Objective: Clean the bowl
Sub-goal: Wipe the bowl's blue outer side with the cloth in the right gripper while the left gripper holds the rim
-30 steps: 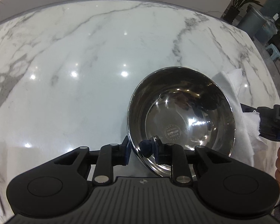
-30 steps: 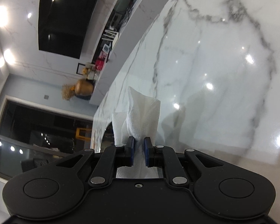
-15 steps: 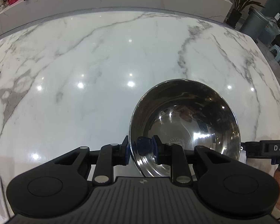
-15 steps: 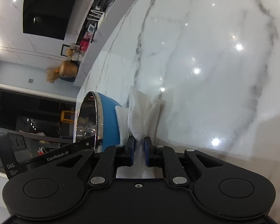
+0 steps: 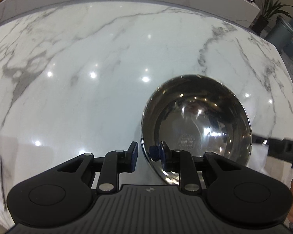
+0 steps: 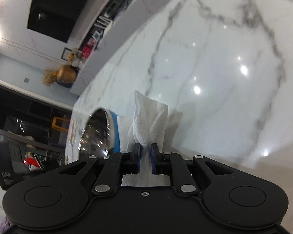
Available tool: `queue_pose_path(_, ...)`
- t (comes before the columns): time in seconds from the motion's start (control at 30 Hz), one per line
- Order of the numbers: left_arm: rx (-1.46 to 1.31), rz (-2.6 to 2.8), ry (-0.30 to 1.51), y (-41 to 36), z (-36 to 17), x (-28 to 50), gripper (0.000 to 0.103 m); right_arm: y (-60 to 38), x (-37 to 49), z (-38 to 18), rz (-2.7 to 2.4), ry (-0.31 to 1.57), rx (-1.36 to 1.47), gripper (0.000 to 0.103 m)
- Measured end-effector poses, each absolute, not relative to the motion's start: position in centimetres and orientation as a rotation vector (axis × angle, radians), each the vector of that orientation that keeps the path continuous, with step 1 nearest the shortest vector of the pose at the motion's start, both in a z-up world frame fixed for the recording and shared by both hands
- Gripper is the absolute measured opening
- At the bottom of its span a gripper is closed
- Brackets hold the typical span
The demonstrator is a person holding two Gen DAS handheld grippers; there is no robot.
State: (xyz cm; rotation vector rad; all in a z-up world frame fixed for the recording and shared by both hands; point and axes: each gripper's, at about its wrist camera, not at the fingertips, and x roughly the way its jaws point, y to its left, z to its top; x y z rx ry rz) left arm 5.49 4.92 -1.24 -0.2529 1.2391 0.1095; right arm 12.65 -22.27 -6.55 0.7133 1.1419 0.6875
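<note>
Left tool [image 5: 146, 157] grips bowl [image 5: 197, 124] rim; right tool [image 6: 145, 156] pinches tissue [image 6: 149, 120] (bunched).

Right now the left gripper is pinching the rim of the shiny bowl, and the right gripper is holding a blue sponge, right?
Not quite. The right gripper holds a white paper towel, not a blue sponge; the right wrist view shows it. The blue there is the bowl's outside. The left gripper does pinch the bowl's rim.
</note>
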Motion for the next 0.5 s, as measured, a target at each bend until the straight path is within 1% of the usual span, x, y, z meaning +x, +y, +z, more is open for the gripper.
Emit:
queue_pose_path(0.2,-0.288,0.12,1.257,4.4,-1.2,4.9,0.022,-23.3,13.0,-5.1,0.735,1.06,0.773,0.01)
queue_pose_path(0.5,-0.256,0.129,1.266,3.9,-1.3,5.2,0.022,-23.0,13.4,-5.9,0.766,1.076,0.802,0.01)
